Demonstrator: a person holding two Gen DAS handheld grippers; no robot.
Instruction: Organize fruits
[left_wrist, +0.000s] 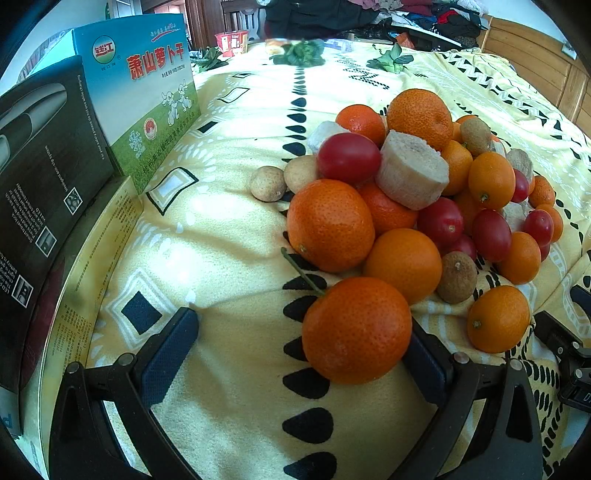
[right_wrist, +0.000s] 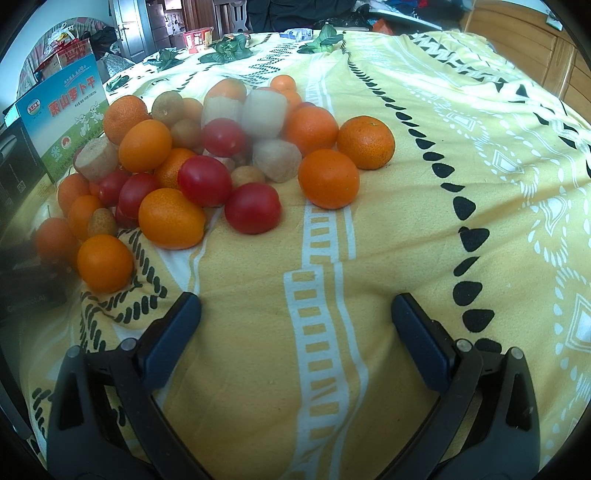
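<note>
Both fingers wide open; left gripper (left_wrist: 303, 336) around orange (left_wrist: 356, 330), maybe touching; right gripper (right_wrist: 295, 317) empty.

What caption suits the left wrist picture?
Open left gripper around a mandarin at the edge of a fruit pile on a yellow cloth.

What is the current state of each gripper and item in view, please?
Left gripper: open, around a stemmed mandarin, not clamped.
Right gripper: open, empty.
Fruit pile: heaped, unsorted.
Blue-green box: closed, standing upright.
Yellow cloth: spread out, wrinkled.
</note>
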